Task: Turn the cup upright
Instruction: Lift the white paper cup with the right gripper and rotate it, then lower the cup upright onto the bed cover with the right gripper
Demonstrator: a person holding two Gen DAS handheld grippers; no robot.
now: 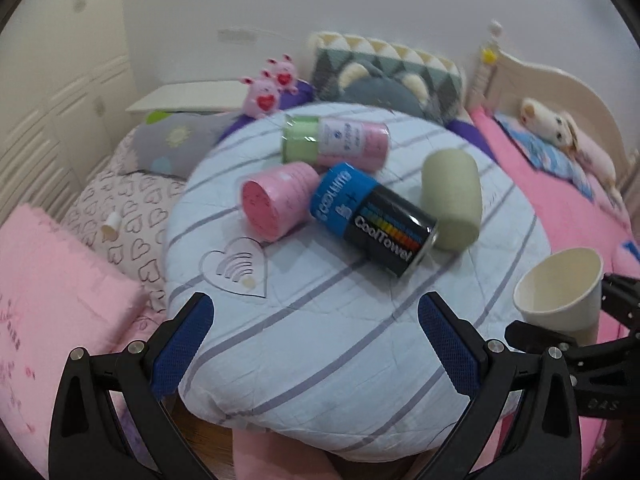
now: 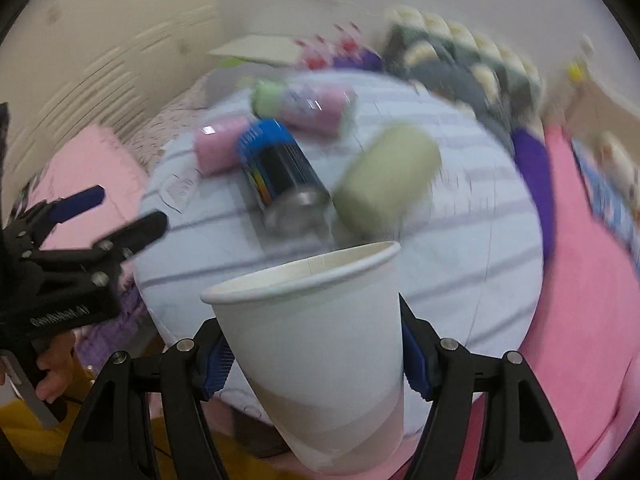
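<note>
A white paper cup (image 2: 316,344) is held between the blue pads of my right gripper (image 2: 316,364), mouth up and tilted a little to the left. In the left wrist view the cup (image 1: 560,292) shows at the right edge, held over the round cushion's right side. My left gripper (image 1: 316,344) is open and empty above the near edge of the light blue striped round cushion (image 1: 320,360). It also shows at the left of the right wrist view (image 2: 116,212).
On the cushion lie a blue and black CoolTowel can (image 1: 372,220), a pink roll (image 1: 276,200), a green roll (image 1: 452,200) and a green and pink pack (image 1: 336,144). Pink bedding (image 1: 56,300), pillows and plush toys (image 1: 272,84) surround it.
</note>
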